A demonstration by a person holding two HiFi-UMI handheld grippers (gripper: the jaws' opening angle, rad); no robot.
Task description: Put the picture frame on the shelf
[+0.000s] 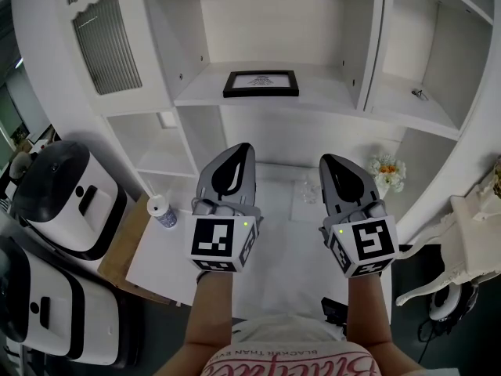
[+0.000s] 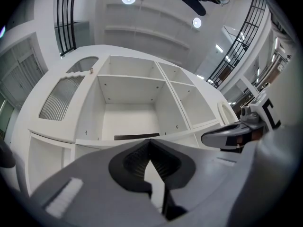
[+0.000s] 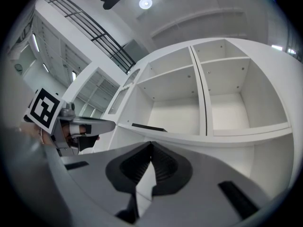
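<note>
The black picture frame [image 1: 261, 83] lies flat on the middle shelf [image 1: 211, 88] of the white shelf unit, its print facing up. It shows as a thin dark strip in the left gripper view [image 2: 136, 136] and in the right gripper view [image 3: 148, 127]. My left gripper [image 1: 242, 149] and right gripper [image 1: 327, 160] hang side by side below that shelf, well short of the frame. Both are shut with nothing between the jaws, tips touching in the left gripper view [image 2: 150, 141] and in the right gripper view [image 3: 151, 144].
A small white table [image 1: 290, 233] stands under my grippers with a plastic bottle [image 1: 162, 211] at its left and white flowers [image 1: 388, 170] at its right. Black-and-white appliances [image 1: 66, 198] sit at the left. A small dark object [image 1: 419, 94] lies on the right shelf.
</note>
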